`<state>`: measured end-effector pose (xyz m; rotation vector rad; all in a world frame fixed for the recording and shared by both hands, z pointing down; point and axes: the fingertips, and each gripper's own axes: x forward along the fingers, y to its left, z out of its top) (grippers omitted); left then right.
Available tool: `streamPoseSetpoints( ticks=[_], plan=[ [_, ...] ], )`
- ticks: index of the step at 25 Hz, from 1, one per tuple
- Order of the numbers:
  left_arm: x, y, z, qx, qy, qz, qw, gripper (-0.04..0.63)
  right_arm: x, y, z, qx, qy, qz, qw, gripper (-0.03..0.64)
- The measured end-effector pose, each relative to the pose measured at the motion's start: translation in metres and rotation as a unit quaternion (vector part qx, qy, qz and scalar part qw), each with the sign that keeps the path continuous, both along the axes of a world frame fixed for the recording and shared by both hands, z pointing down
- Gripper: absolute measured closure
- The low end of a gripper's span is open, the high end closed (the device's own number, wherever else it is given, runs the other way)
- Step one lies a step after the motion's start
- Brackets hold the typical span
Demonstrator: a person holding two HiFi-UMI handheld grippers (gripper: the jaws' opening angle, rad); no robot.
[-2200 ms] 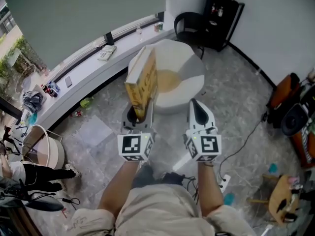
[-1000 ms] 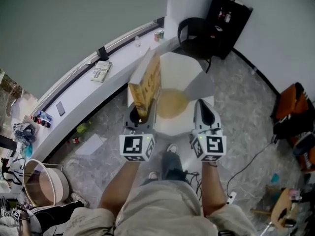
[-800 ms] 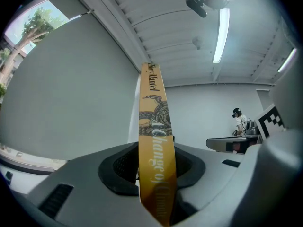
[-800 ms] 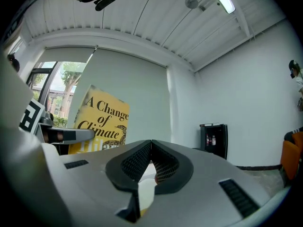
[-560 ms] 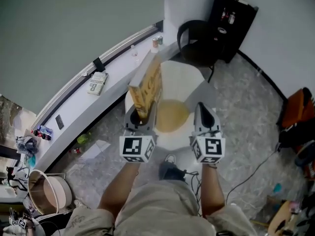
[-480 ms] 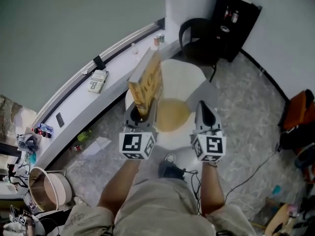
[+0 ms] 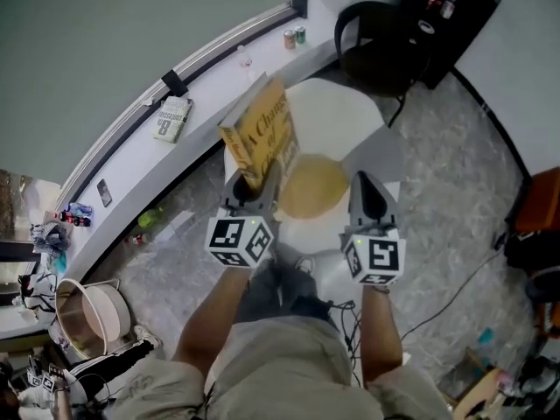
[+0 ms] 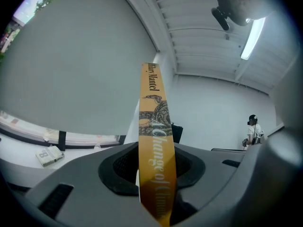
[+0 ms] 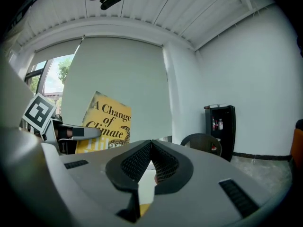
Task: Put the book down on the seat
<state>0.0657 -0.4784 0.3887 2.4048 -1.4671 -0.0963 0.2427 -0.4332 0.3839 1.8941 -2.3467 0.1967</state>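
A yellow hardback book (image 7: 262,136) stands nearly upright, leaning a little to the right, over the left edge of the white round seat (image 7: 337,116). A round yellow cushion (image 7: 311,185) lies on that seat. My left gripper (image 7: 255,185) is shut on the book's lower end; in the left gripper view the spine (image 8: 155,150) runs up between the two pads. My right gripper (image 7: 365,191) hovers over the seat's near right part, shut with nothing in it. In the right gripper view its tips (image 9: 151,143) meet, and the book's front cover (image 9: 106,122) shows at the left.
Behind the seat stand a black chair (image 7: 382,46) and a black cabinet (image 7: 455,11). A long white ledge (image 7: 122,147) curves along the left, with a small book (image 7: 172,118) and cans (image 7: 293,38) on it. A bucket (image 7: 87,318) and cables (image 7: 437,291) are on the floor.
The person has come closer to the seat, carrying the book along. The book now leans a little more to the right. Both grippers keep their grip state.
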Motion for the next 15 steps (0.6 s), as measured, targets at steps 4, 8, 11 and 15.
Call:
streamPoseSetpoints(
  ticks=[4,8,11,15],
  plan=[
    [-0.010,-0.032,0.048,-0.039,0.023,0.001,0.9990,0.445,-0.018,-0.034,0.032,-0.007,0.005,-0.006,1.000,0.614],
    [-0.017,-0.052,0.112,-0.091,0.069,-0.002,0.9935,0.445,-0.032,-0.055,0.077,-0.020,0.007,-0.005,1.000,0.614],
    [-0.028,-0.062,0.168,-0.139,0.116,-0.018,0.9834,0.445,-0.045,-0.068,0.117,-0.035,0.004,-0.006,0.999,0.614],
    [-0.039,-0.071,0.248,-0.184,0.149,-0.026,0.9711,0.445,-0.057,-0.081,0.178,-0.067,-0.004,-0.005,0.998,0.614]
  ],
)
